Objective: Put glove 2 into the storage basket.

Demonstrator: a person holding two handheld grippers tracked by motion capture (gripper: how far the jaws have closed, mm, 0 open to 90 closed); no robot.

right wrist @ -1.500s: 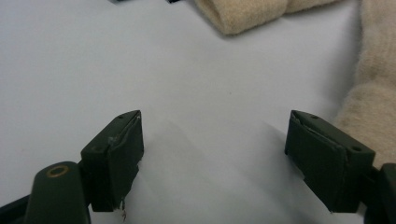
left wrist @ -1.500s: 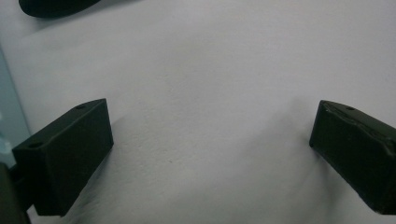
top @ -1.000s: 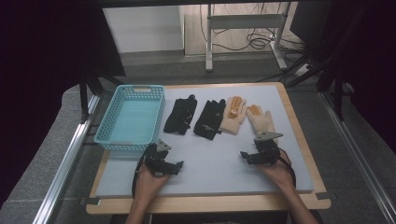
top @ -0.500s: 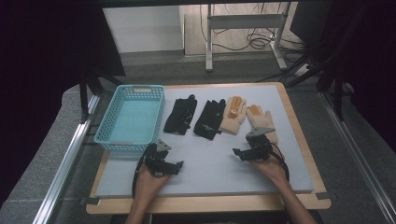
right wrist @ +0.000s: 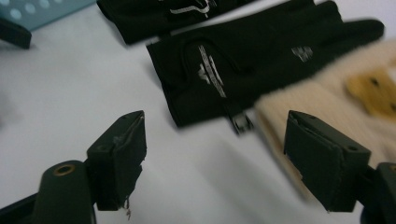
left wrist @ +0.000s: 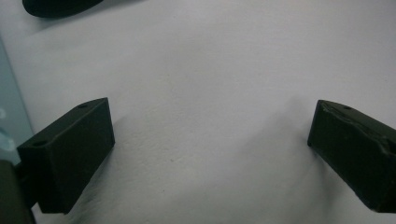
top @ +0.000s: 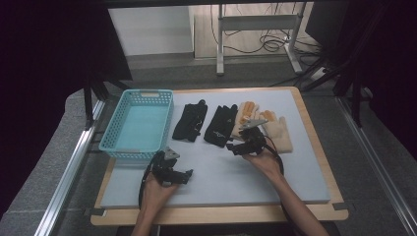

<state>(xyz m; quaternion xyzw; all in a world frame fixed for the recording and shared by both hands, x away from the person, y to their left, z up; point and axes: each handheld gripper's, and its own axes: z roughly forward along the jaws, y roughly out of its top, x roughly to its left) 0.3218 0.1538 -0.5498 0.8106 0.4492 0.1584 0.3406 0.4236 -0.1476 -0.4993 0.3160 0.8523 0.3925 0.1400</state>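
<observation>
1. Desk [top: 295, 187], a pale grey mat on a wooden board, carries a light blue perforated plastic basket [top: 139, 126] along its left edge and four gloves in a row near its far edge.
2. Gloves, left to right: a black fabric glove with a white mark [top: 189, 122], a second black fabric glove [top: 220, 125], a cream knitted glove with orange grip patches [top: 244, 114] and a second cream knitted glove [top: 278, 132]. All lie flat with cuffs toward the near edge, so that a cuff is the first part a jaw would meet.
3. Right hand-held gripper [top: 241, 147] hovers just before the cuffs of the second black glove and the first cream glove. Its jaws stand well apart with nothing between them. In the right gripper view [right wrist: 212, 163] the black cuff [right wrist: 219, 84] lies just ahead between the jaws, the cream cuff [right wrist: 299, 107] beside it. The pose suggests a reach for this black glove, probably to carry it to the basket.
4. Left hand-held gripper [top: 183, 176] rests low near the desk's near-left corner, just in front of the basket. Its jaws are spread wide over bare mat in the left gripper view [left wrist: 210, 154], likely parked clear of the working hand.
5. Basket holds nothing, so sorting is judged not yet begun.
</observation>
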